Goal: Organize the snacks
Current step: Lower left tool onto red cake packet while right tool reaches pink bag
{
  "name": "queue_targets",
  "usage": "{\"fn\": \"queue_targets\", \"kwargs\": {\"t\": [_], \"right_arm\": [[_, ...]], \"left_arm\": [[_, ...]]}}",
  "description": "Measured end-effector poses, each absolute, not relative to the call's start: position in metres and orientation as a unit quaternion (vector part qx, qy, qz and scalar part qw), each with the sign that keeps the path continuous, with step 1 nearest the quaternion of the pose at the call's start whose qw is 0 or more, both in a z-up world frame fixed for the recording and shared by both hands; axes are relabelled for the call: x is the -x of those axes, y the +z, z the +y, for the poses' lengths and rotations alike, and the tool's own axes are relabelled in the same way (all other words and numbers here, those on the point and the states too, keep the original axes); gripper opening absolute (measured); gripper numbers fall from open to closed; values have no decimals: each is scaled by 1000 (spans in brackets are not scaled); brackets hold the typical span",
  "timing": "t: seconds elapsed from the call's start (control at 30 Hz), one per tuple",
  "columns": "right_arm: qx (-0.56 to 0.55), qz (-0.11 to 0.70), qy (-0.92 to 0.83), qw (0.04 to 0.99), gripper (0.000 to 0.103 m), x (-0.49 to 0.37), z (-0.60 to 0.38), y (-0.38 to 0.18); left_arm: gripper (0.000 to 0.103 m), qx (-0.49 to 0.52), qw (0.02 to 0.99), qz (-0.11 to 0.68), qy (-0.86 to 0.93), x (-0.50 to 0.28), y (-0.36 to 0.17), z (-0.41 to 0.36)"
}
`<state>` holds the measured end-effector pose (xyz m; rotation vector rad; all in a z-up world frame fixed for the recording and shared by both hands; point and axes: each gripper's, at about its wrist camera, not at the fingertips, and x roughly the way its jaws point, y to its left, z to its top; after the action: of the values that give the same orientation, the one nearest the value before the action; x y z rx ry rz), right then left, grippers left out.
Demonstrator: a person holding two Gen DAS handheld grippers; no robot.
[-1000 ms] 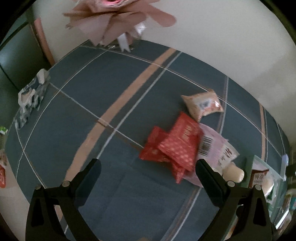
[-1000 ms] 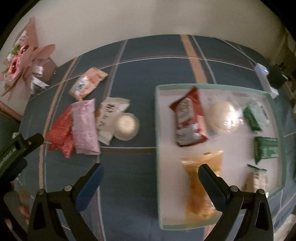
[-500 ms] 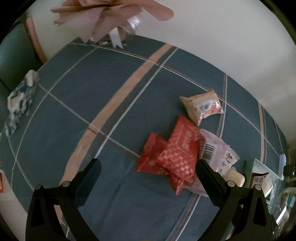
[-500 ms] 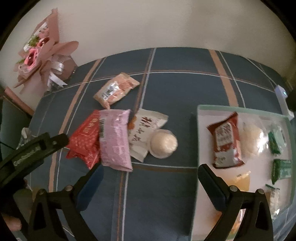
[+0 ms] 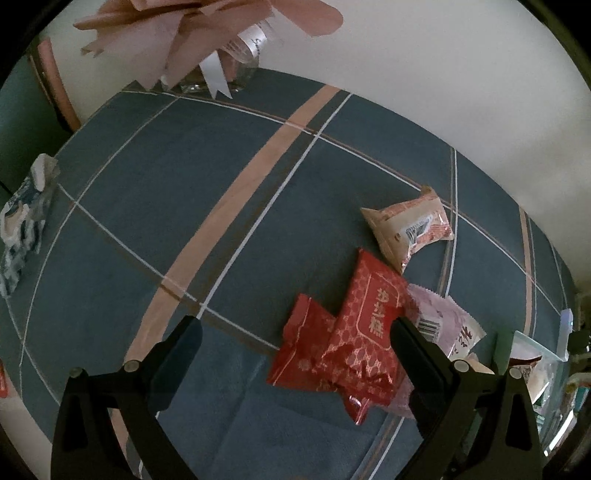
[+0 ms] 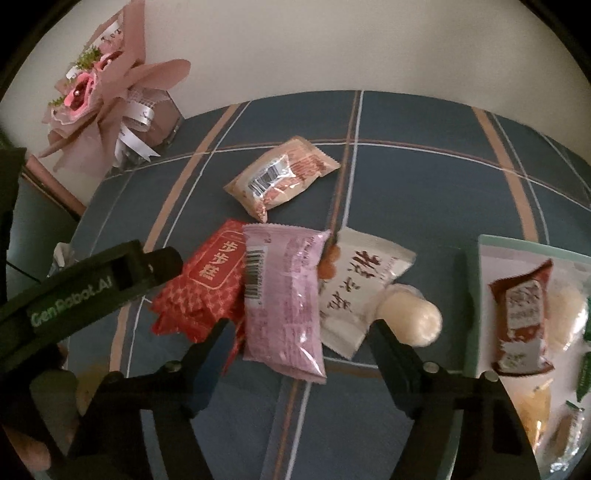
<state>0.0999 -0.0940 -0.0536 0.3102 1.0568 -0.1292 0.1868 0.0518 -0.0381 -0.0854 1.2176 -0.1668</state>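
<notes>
On the blue plaid cloth lies a loose pile. It holds two red packets (image 5: 369, 321) (image 6: 210, 280), a pink packet (image 6: 280, 295) (image 5: 443, 325), a white packet (image 6: 358, 284) with dark characters and a round pale bun (image 6: 410, 317). A beige packet (image 6: 280, 177) (image 5: 410, 229) lies apart behind them. My right gripper (image 6: 301, 328) hovers over the pink packet; its jaws are closing with the packet between them, pads apart from it. My left gripper (image 5: 293, 328) is open over the red packets, its finger (image 6: 159, 262) reaching in from the left.
A teal-rimmed tray (image 6: 476, 295) at the right holds a brown-red packet (image 6: 521, 317) and several other snacks. A pink bouquet (image 6: 99, 92) (image 5: 207, 29) stands at the back by the wall. A crumpled patterned wrapper (image 5: 22, 214) lies at the table's left edge.
My right gripper has swung left from above the tray to above the loose pile, and its jaws have narrowed. My left gripper has drawn closer to the red packets.
</notes>
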Motion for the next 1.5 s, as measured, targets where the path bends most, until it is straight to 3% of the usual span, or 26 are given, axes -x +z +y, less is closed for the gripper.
{"fn": "queue_targets", "kwargs": {"t": [0.43, 0.7, 0.9, 0.97, 1.07, 1.5], "right_arm": [[-127, 515, -55, 846, 57, -119, -81, -75], [-147, 508, -63, 846, 57, -111, -100, -68], [-171, 510, -67, 840, 51, -107, -116, -69], [-175, 510, -68, 840, 51, -106, -120, -69], [-182, 510, -68, 838, 47, -105, -126, -70], [-187, 516, -66, 833, 47, -105, -126, -75]], "left_arm": [[101, 37, 811, 574, -109, -190, -44, 41], [100, 27, 813, 570, -120, -191, -46, 32], [94, 6, 816, 562, -134, -193, -47, 19], [83, -3, 816, 561, -142, -193, -48, 13], [81, -19, 814, 561, -149, -192, -50, 6], [62, -38, 807, 568, -157, -189, -63, -9]]}}
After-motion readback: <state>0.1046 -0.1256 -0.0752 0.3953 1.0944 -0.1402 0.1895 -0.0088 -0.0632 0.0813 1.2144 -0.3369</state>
